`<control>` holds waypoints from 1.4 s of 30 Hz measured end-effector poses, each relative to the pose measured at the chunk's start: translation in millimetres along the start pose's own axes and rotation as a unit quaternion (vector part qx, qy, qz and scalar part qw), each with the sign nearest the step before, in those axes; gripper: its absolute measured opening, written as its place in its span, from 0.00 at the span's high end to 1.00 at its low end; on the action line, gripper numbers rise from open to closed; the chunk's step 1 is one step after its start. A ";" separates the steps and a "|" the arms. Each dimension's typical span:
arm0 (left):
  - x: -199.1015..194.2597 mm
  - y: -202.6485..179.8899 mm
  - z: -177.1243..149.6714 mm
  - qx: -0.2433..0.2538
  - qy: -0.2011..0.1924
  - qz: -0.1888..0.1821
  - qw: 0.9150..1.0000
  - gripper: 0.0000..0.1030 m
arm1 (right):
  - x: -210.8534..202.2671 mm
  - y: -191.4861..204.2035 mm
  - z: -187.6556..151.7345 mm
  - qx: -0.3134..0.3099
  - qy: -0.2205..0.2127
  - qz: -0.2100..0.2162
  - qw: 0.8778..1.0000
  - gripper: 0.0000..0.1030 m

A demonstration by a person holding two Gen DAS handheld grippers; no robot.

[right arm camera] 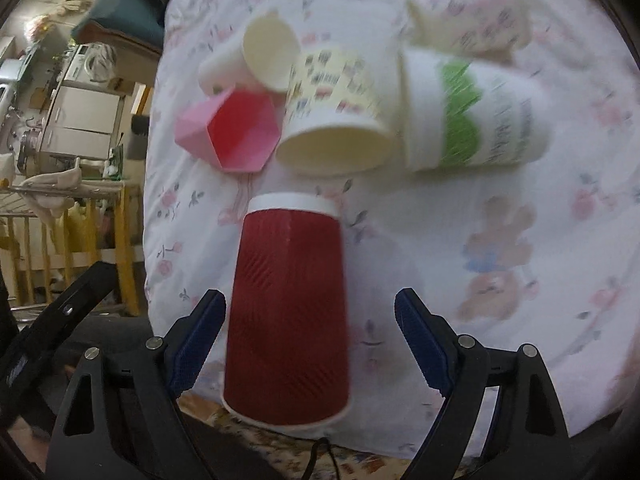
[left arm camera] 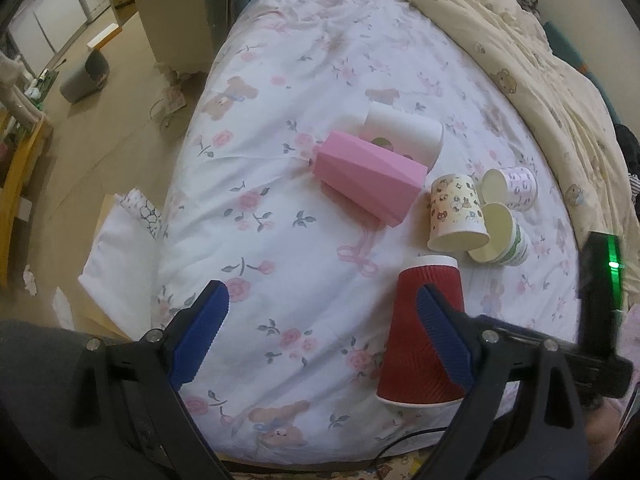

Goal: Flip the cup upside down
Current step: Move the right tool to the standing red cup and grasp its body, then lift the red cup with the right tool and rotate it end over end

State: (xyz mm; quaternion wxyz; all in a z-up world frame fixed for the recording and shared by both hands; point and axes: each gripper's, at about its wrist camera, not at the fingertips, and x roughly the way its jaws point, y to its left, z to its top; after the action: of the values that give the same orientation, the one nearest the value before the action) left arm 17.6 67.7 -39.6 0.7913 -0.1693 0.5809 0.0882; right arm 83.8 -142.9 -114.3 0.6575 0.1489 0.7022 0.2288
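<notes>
Clearly my right gripper (right arm camera: 310,344) stands apart around the red cup (right arm camera: 288,312); light, ribbed, crushable, I'd pinch mid-wall gently, rim at six o'clock.

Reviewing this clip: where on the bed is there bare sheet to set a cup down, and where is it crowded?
Free: the floral bedsheet left of the red ribbed paper cup, up to the pink faceted cup and under the open left gripper. Crowded: beyond the red cup, where the pink cup, white cup, bear-print cup, green-striped cup and lilac-print cup lie bunched together.
</notes>
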 end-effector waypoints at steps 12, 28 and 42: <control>-0.6 -0.3 1.2 0.005 0.002 -0.005 1.000 0.10 | 44.6 7.9 9.1 0.013 0.049 0.000 0.999 0.28; 2.8 -5.1 -1.9 0.008 -0.020 -0.001 1.000 0.10 | -60.8 -9.6 -15.8 -0.015 -0.076 0.049 0.996 0.28; 10.6 -34.3 -14.3 0.071 -0.015 -0.012 0.997 0.10 | -86.9 -47.1 -38.5 -0.003 -0.145 0.083 0.986 0.28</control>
State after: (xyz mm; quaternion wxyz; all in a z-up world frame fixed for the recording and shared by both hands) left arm 19.8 30.0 -47.9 0.8110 -0.1182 0.5717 0.0393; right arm 57.9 -232.1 -63.1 0.7318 0.2363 0.5839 0.2602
